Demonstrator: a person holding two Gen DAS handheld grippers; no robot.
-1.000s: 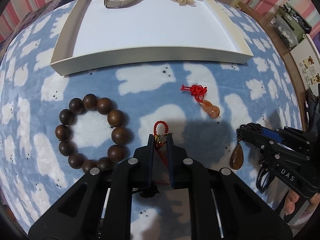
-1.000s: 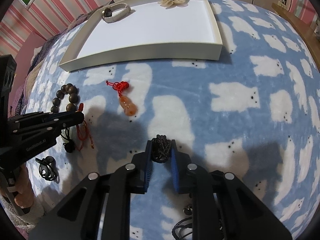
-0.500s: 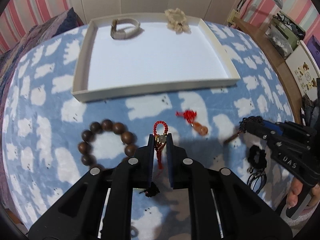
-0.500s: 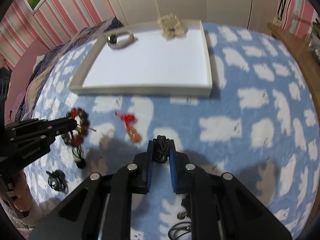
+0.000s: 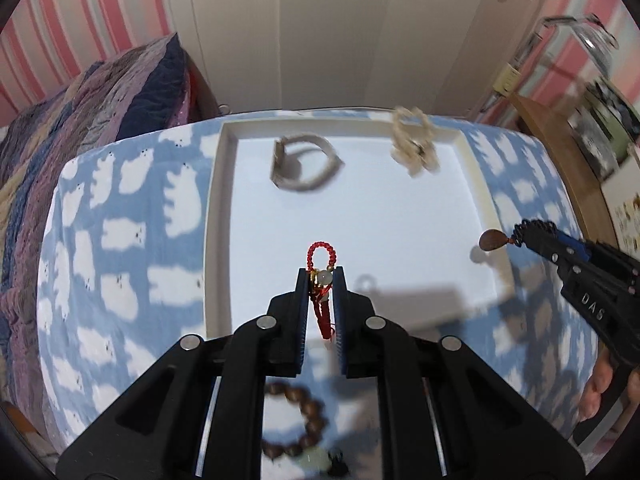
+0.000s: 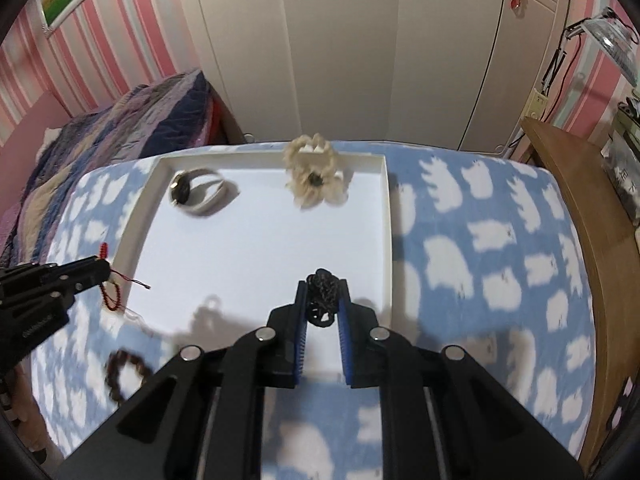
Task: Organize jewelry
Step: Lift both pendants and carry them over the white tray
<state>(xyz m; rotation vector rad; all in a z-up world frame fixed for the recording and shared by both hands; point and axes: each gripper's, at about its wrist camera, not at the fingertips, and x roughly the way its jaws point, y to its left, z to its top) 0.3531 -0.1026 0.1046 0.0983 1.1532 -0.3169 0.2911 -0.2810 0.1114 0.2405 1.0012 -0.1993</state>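
My left gripper (image 5: 321,280) is shut on a red cord charm (image 5: 320,258) and holds it above the near part of the white tray (image 5: 214,216). My right gripper (image 6: 323,292) is shut on a black cord necklace (image 6: 322,294); its brown pendant (image 5: 491,240) hangs over the tray's right rim in the left wrist view. In the tray's far end lie a beige watch (image 5: 304,168) and a cream flower scrunchie (image 5: 412,144). A brown wooden bead bracelet (image 5: 304,420) lies on the blanket below my left gripper.
The tray sits on a blue blanket with white bears (image 6: 480,240). A striped quilt (image 5: 80,100) lies at the left, a wooden desk (image 6: 592,220) at the right, a white wardrobe (image 6: 360,40) behind. A pale green pendant (image 5: 314,460) lies near the bracelet.
Both grippers have risen and moved forward over the tray, each carrying its piece. The bracelet and the orange gourd charm stay behind on the blanket.
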